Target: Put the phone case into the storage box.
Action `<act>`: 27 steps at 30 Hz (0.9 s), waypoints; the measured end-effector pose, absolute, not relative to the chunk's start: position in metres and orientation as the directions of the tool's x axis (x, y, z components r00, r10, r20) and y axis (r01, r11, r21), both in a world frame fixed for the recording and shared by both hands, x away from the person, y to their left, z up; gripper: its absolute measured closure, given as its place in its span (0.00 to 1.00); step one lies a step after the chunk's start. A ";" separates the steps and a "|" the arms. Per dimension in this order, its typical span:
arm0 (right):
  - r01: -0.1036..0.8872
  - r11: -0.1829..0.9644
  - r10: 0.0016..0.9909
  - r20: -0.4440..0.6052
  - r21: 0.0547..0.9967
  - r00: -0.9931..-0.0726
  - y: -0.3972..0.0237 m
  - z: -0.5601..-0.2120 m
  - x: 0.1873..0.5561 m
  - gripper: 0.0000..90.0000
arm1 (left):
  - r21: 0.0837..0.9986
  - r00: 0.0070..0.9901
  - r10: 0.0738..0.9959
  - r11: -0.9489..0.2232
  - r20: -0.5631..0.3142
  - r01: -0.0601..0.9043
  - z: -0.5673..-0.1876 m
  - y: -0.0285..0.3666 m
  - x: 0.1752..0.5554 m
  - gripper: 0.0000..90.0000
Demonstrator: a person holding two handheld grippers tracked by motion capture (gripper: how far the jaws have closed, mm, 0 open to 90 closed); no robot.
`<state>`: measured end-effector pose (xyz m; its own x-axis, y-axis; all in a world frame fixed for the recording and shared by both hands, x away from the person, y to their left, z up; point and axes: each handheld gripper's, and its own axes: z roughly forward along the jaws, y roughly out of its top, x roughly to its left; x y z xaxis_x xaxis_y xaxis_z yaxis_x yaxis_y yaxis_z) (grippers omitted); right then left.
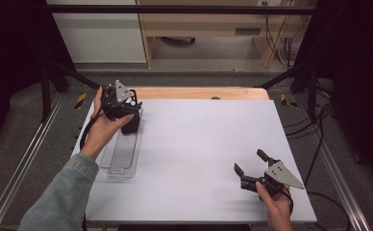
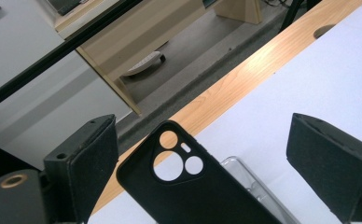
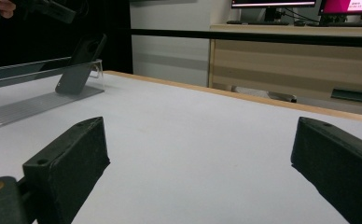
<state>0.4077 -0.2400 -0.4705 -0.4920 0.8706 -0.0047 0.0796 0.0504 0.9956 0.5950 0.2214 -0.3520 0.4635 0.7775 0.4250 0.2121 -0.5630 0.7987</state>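
High view: the left gripper (image 1: pixel 127 109) is hovering at the far left corner of the white table (image 1: pixel 204 159), directly over a black phone case (image 1: pixel 130 122) that is standing tilted in the far end of a clear ridged tray (image 1: pixel 122 156). The right gripper (image 1: pixel 253 168) is resting near the table's front right edge, well apart from the tray, its jaws spread and holding nothing.

Left gripper view: the left gripper's (image 2: pixel 202 158) jaws are standing wide on either side of the phone case (image 2: pixel 188 191), with clear gaps between pads and case; the case, camera cut-outs uppermost, is leaning by itself against the tray's transparent end wall (image 2: pixel 249 179). Judged from this, the release step is being completed, with the case left propped in the tray.

Right gripper view: the right gripper (image 3: pixel 198 154) is pointing across bare tabletop, jaws spread; far off at upper left the phone case (image 3: pixel 79 65) is leaning in the tray (image 3: pixel 34 105).

The next move is probably calling for a straight lift of the left gripper, keeping both pads off the case so that it is not being tipped over.
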 end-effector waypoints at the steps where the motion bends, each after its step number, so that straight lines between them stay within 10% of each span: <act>1: 0.080 0.050 0.871 -0.004 0.996 -0.492 -0.240 -0.470 0.408 0.05 | 0.804 0.466 0.782 -0.554 0.414 0.215 -0.352 0.221 0.595 0.10; 27: 0.078 0.045 0.871 -0.001 0.996 -0.492 -0.241 -0.469 0.407 0.05 | 0.887 0.530 0.810 -0.413 0.252 0.208 -0.348 0.212 0.580 0.06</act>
<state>0.4071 -0.2408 -0.4693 -0.4917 0.8708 -0.0010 0.0779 0.0452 0.9959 0.5796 0.2116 -0.3482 0.5299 0.8097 0.2523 0.2081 -0.4125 0.8869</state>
